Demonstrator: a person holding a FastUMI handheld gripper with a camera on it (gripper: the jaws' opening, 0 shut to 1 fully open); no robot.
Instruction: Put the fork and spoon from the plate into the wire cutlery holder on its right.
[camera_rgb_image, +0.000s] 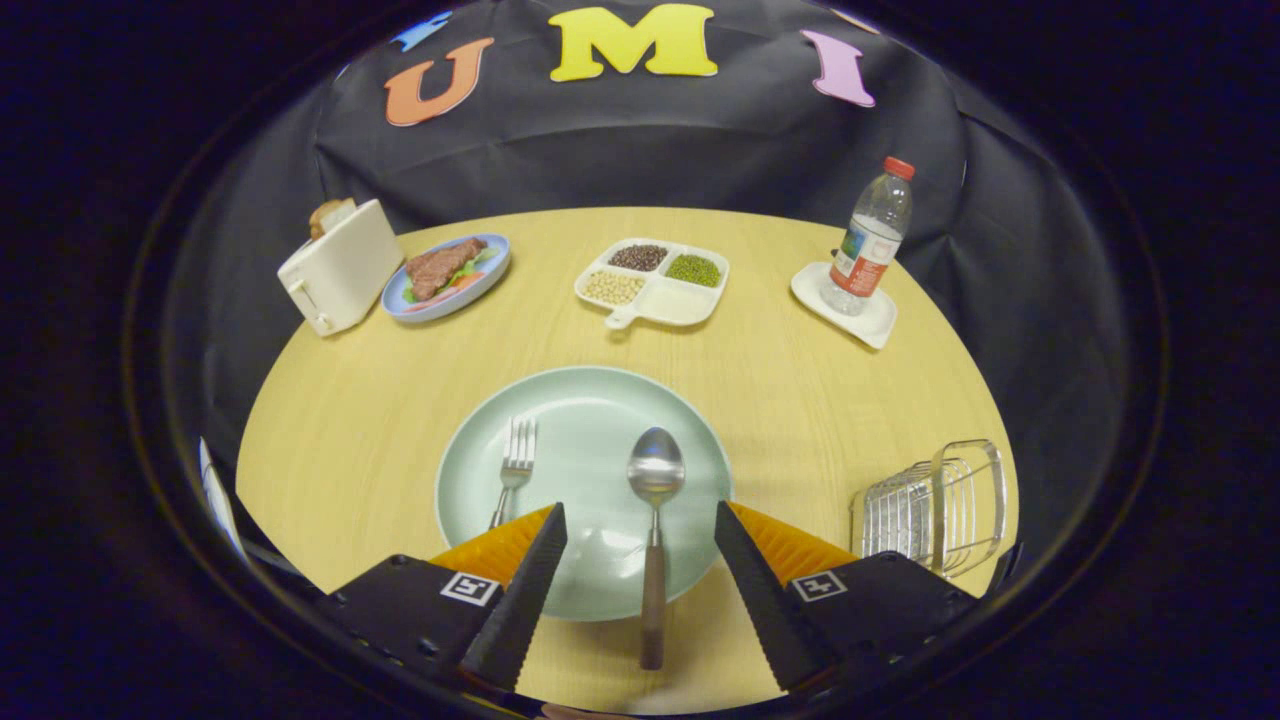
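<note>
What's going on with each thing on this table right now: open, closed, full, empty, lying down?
gripper: open, fingers either side of the spoon handle
spoon: lying on plate, handle over rim
fork: lying on plate
plate: holds both utensils
wire cutlery holder: empty
bottle: upright, capped
toaster: bread inside

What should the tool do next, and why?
Probably dip straight down and close on the metal spoon with the brown handle: its handle already lies between the open tool fingers, on the pale green plate, and nothing is gripped yet.
</note>
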